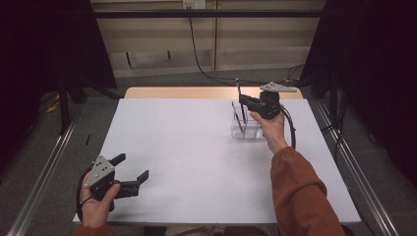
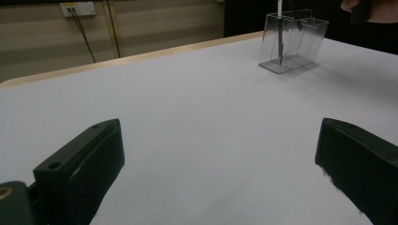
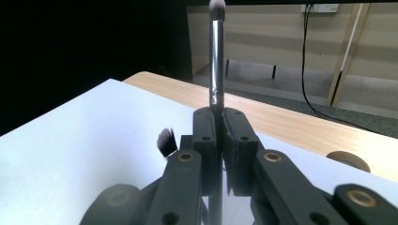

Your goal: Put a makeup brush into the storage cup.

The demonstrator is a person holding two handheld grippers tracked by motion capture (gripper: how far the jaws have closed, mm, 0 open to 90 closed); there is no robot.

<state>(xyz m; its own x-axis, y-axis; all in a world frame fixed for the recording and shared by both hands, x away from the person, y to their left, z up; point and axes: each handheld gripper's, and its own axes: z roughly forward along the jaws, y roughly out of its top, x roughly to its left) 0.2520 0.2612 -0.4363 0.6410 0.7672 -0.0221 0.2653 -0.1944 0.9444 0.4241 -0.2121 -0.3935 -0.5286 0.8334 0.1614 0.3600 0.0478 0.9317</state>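
We hold a makeup brush point(image 3: 217, 56) upright in the right gripper point(image 1: 244, 100), its jaws clamped tight on the lower handle so its long axis runs straight up, bristles on top, and the clear organizer point(image 1: 247, 129) sits directly below these tongs with 1 more brush point(image 3: 165, 142) standing in it just to the side. The left gripper point(image 1: 133, 167) rests well apart near our edge of the white table point(image 1: 196, 147), jaws spread wide and holding nothing, so we judge the right hand alone is placed to lower the brush into a compartment

Black curtains point(image 1: 44, 44) flank a beige wall point(image 1: 246, 39), perhaps panelled.
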